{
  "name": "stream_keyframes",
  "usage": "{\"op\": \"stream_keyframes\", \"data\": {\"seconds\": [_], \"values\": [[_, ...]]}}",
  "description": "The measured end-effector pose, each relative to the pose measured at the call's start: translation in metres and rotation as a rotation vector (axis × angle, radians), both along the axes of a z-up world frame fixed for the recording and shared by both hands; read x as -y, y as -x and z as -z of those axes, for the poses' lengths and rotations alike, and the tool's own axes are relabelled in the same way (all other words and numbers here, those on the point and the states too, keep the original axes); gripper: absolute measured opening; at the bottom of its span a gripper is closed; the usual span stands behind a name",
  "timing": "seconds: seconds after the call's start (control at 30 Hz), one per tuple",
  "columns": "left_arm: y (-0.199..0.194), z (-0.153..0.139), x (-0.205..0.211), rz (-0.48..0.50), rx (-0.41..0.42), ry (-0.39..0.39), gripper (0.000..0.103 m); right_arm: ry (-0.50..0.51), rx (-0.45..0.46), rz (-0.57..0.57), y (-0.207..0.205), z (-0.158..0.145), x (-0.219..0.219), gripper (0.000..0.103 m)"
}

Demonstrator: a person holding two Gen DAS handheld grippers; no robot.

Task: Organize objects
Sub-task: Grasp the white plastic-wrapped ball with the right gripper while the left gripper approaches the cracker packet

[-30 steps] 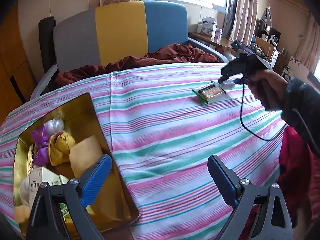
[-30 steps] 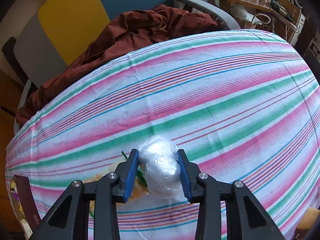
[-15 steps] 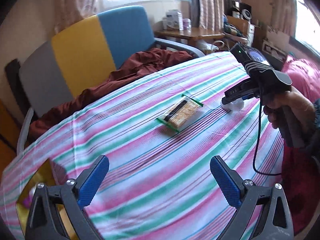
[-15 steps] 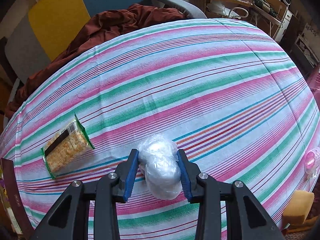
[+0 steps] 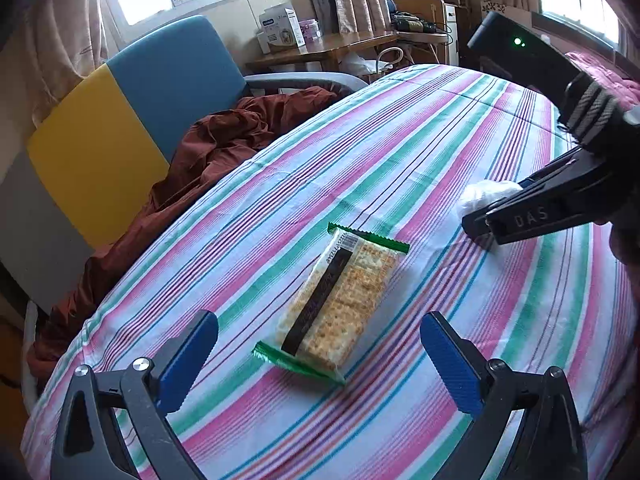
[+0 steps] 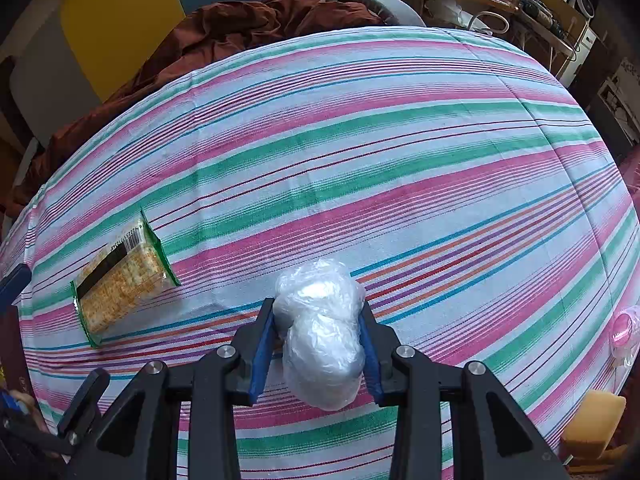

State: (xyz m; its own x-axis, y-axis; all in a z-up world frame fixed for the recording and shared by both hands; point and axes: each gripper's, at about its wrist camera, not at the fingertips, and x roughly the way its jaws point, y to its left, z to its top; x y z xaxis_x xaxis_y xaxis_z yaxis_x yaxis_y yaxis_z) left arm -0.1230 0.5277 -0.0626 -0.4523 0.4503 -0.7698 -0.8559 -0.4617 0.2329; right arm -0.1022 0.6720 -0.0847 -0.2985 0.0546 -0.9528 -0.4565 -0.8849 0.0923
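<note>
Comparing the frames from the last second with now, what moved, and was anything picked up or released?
The left gripper swung from the gold tray across the striped tablecloth and now hangs, fingers wide open and empty, over the green-edged clear cracker packet. Its fingers opened slightly further on the way. Unchanged: the right gripper stays shut on the crumpled clear plastic bundle; the packet lies flat.

The cracker packet is lying flat on the striped tablecloth, sitting between the spread fingers of the left gripper and a little beyond them. To its right, the right gripper is hanging over the cloth with the plastic-wrapped bundle sitting between its fingers. Behind the table a chair is standing, with a crumpled blanket lying on its seat. Farther back, a desk is standing under the window.
</note>
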Motion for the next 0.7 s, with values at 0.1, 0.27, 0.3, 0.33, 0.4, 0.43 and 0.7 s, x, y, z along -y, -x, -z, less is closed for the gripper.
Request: {"op": "stream_keyframes", "data": {"seconds": [0.1,0.27,0.3,0.33,0.4,0.43,0.7], "values": [[0.006,0.008,-0.013,0.033,0.0,0.014,0.102,0.004,0.0,0.0,0.0,-0.001,-0.003,0.038],[0.014,0.023,-0.031,0.075,0.009,0.048,0.102,0.009,0.001,0.002,0.001,-0.002,-0.007,0.038],[0.015,0.025,-0.032,0.074,0.013,0.049,0.102,0.01,0.001,0.002,0.001,-0.003,-0.008,0.038],[0.017,0.028,-0.034,0.074,0.017,0.05,0.102,0.01,0.001,0.002,0.001,-0.003,-0.009,0.038],[0.019,0.033,-0.036,0.072,0.03,0.048,0.102,0.009,0.002,0.001,0.001,-0.003,-0.009,0.038],[0.021,0.033,-0.037,0.065,0.04,0.033,0.102,0.007,0.003,-0.001,0.001,-0.003,-0.01,0.038],[0.041,0.042,-0.033,-0.018,0.205,-0.042,0.103,-0.011,0.006,-0.01,0.003,-0.005,-0.016,0.038]]}}
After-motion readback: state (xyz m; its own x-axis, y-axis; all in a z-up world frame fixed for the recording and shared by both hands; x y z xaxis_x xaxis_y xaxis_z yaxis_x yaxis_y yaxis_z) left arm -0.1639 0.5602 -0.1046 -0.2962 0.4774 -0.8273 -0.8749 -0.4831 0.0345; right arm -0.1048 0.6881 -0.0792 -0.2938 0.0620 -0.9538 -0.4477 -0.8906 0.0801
